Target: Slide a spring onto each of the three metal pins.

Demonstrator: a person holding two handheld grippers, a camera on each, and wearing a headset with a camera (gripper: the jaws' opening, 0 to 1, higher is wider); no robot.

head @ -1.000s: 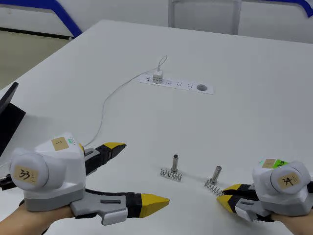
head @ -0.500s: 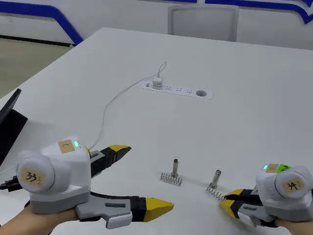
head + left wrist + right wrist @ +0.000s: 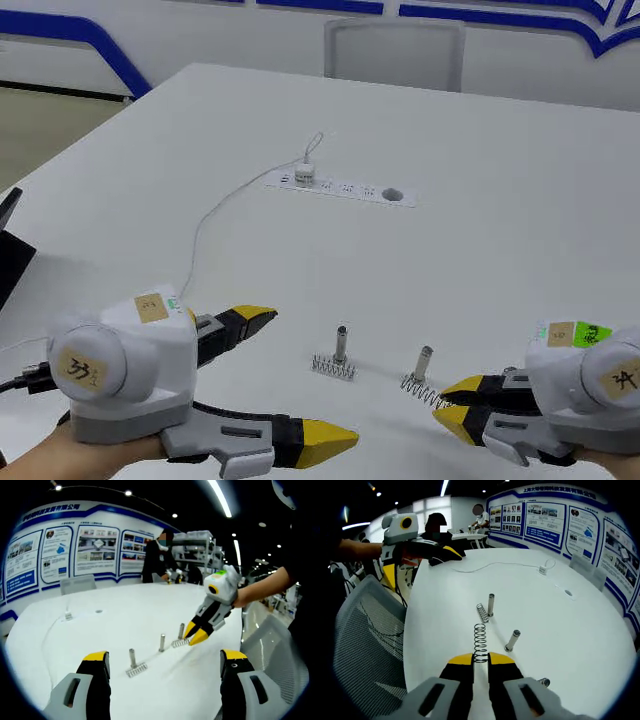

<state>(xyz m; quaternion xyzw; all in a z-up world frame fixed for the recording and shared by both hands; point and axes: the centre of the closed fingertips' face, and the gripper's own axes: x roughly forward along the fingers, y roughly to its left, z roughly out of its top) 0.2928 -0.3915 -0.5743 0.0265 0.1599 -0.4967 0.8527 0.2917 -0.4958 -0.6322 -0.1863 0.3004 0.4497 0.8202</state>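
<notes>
Change since earlier: the head camera has tilted, so the scene sits a little lower and to the left. The right tool (image 3: 442,405) keeps its tips at the spring's end, and the left tool (image 3: 315,376) hangs as before.
Right tool: closed, pinching one end of a spring (image 3: 480,642) that sticks out ahead of the tips.
Left tool: jaws wide apart, holding nothing, at the near left.
Pins: three stand upright on the white counter (image 3: 480,200), all bare: the left pin (image 3: 341,342), the middle pin (image 3: 424,361) just beside the held spring, and the third pin (image 3: 543,682) close by the right tool.
Loose spring (image 3: 333,367): lies flat at the foot of the left pin.
Step in hand: first spring gripped, not yet on a pin.
Next move: probably lift the spring, bring its free end over a pin's top and line it up carefully, since a spring held by one end may wobble.
</notes>
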